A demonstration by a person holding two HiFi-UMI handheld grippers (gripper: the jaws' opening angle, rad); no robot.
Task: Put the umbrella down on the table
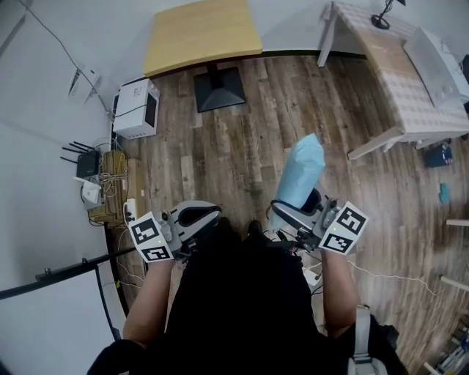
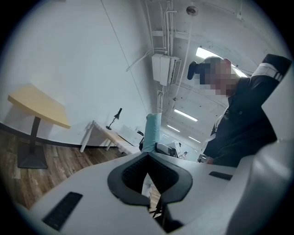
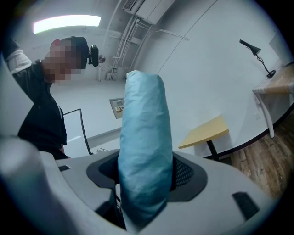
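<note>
A folded light-blue umbrella (image 1: 302,176) in its sleeve stands upright between the jaws of my right gripper (image 1: 295,214), which is shut on its lower part. In the right gripper view the umbrella (image 3: 144,147) fills the middle and hides the right gripper's (image 3: 144,181) pads. My left gripper (image 1: 196,214) is held close to the body at the left, jaws together with nothing in them. From the left gripper (image 2: 147,160) view the umbrella (image 2: 152,131) shows beyond the jaws. A yellow-topped table (image 1: 201,33) stands far ahead over the wooden floor.
A long pale table (image 1: 410,80) with a black desk lamp (image 1: 382,16) stands at the far right. A white box (image 1: 135,108), a router (image 1: 86,162) and cables lie along the left wall. A dark-framed board (image 1: 51,307) stands at lower left.
</note>
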